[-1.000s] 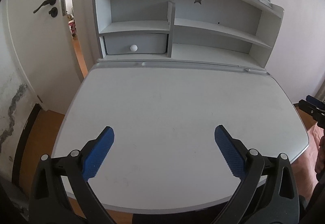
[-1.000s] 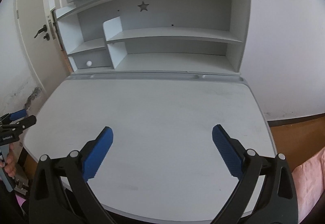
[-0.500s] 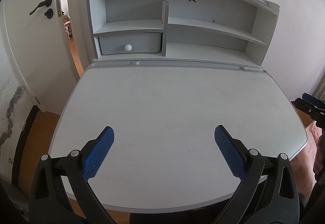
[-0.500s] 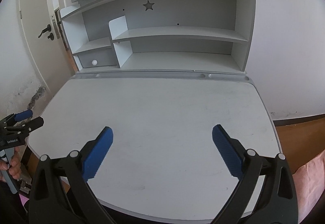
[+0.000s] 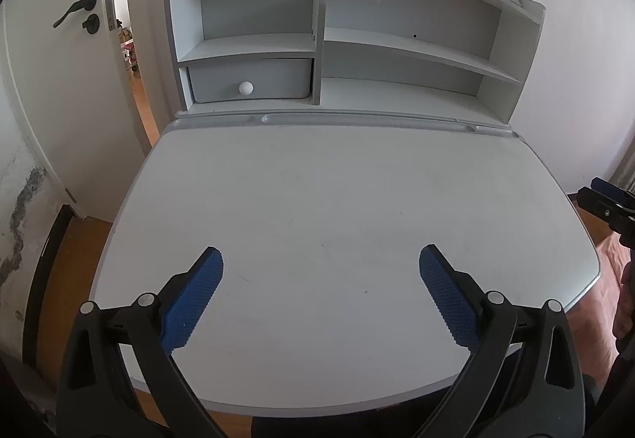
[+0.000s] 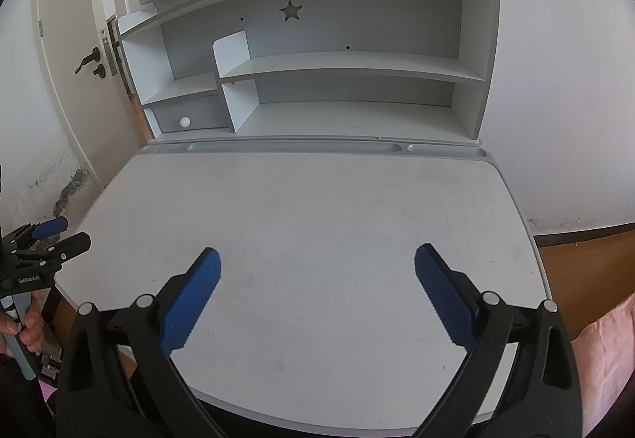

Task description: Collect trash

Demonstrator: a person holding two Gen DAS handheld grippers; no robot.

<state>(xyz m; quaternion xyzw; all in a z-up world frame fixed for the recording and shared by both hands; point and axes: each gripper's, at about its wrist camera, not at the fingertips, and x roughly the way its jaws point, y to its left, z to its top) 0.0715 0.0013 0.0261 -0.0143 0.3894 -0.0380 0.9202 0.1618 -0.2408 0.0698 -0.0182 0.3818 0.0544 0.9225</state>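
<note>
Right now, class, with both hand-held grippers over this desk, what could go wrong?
1. No trash shows on the desk, so a grasp may close on nothing.
2. The left hand-held gripper and right hand-held gripper are open over it; lowering could scrape it.

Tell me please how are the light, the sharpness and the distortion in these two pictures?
Left wrist view: soft even daylight, no glare; the desk is sharp, its edges bowed by the fisheye, the corners dark. Right wrist view: the same soft light, with only a faint shadow under the open right tongs; the shelf unit curves strongly. The left tongs are open and sharp too.
</note>
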